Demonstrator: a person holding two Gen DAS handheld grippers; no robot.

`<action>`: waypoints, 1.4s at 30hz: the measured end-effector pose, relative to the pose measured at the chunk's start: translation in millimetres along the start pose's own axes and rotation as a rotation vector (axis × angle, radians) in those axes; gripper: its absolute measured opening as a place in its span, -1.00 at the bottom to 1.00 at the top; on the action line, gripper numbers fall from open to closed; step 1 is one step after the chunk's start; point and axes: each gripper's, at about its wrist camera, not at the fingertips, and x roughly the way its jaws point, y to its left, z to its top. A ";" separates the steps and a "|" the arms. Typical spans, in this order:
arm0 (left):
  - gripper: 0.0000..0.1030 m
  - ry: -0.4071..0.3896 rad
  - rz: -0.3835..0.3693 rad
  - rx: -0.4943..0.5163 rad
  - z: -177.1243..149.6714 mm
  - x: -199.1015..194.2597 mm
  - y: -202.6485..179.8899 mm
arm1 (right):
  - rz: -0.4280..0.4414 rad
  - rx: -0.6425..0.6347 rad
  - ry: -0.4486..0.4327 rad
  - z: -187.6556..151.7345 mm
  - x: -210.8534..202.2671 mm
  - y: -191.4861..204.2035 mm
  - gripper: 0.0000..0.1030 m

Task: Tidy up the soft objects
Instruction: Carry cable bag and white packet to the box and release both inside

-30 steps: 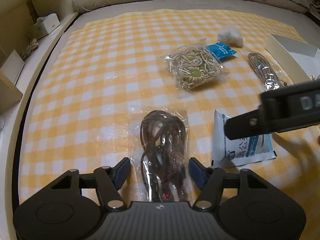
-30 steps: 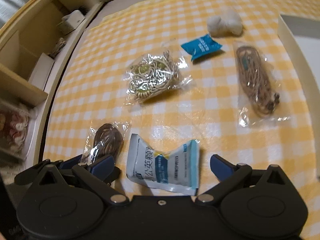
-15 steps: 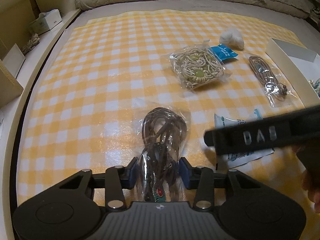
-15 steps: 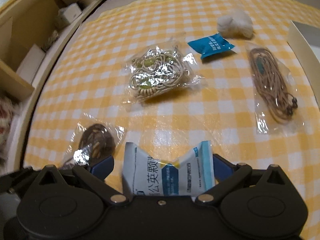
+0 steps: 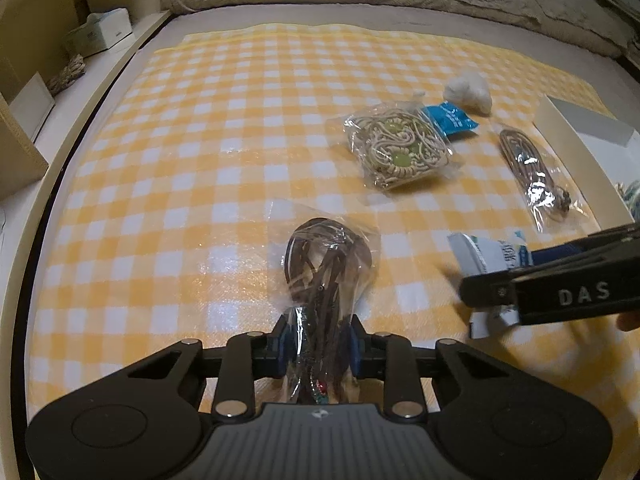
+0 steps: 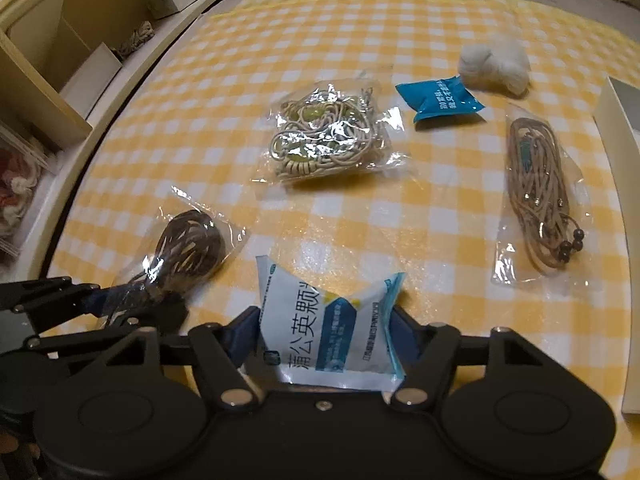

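Note:
My left gripper point(image 5: 318, 340) is shut on the near end of a clear bag of dark brown cord point(image 5: 328, 256), which lies on the yellow checked cloth point(image 5: 200, 168). In the right wrist view the same bag point(image 6: 192, 248) shows at the left, with the left gripper point(image 6: 120, 300) pinching it. My right gripper point(image 6: 326, 332) has its jaws closing on a white and blue sachet point(image 6: 304, 304). The pads press its sides and the sachet buckles upward between them. From the left wrist view the right gripper point(image 5: 532, 276) and the sachet point(image 5: 480, 256) appear at the right.
Farther back lie a bag of beige cord with green beads point(image 6: 324, 140), a small blue packet point(image 6: 438, 98), a white cotton wad point(image 6: 494, 66) and a bag of tan cord point(image 6: 538, 192). A white open box point(image 6: 624, 200) stands at the right. Wooden shelves point(image 6: 60, 80) run along the left.
The left jaws have closed onto the brown cord bag, bunching it. The right jaws, wide apart around the sachet before, have come in against its sides and it has buckled.

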 end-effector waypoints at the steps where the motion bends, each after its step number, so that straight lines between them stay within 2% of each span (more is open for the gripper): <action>1: -0.45 -0.003 -0.002 -0.003 0.6 -1.1 -0.4 | 0.000 0.001 0.000 -0.9 -3.0 -1.3 0.30; 10: -0.46 -0.062 -0.036 -0.010 18.5 -16.6 -18.0 | 0.002 -0.049 -0.033 -2.9 -27.5 -14.6 0.29; 20: -0.48 -0.214 -0.087 -0.056 58.2 -45.9 -55.6 | 0.018 -0.064 -0.140 5.4 -77.9 -44.1 0.29; 33: -0.50 -0.329 -0.216 -0.087 97.6 -65.2 -120.8 | -0.007 -0.039 -0.323 7.6 -155.9 -113.8 0.29; 39: -0.50 -0.343 -0.239 -0.077 122.6 -66.0 -154.1 | -0.028 -0.006 -0.397 6.6 -186.9 -150.5 0.29; 42: -0.50 -0.343 -0.277 -0.060 138.2 -62.7 -175.4 | -0.044 0.007 -0.421 4.9 -199.1 -167.7 0.29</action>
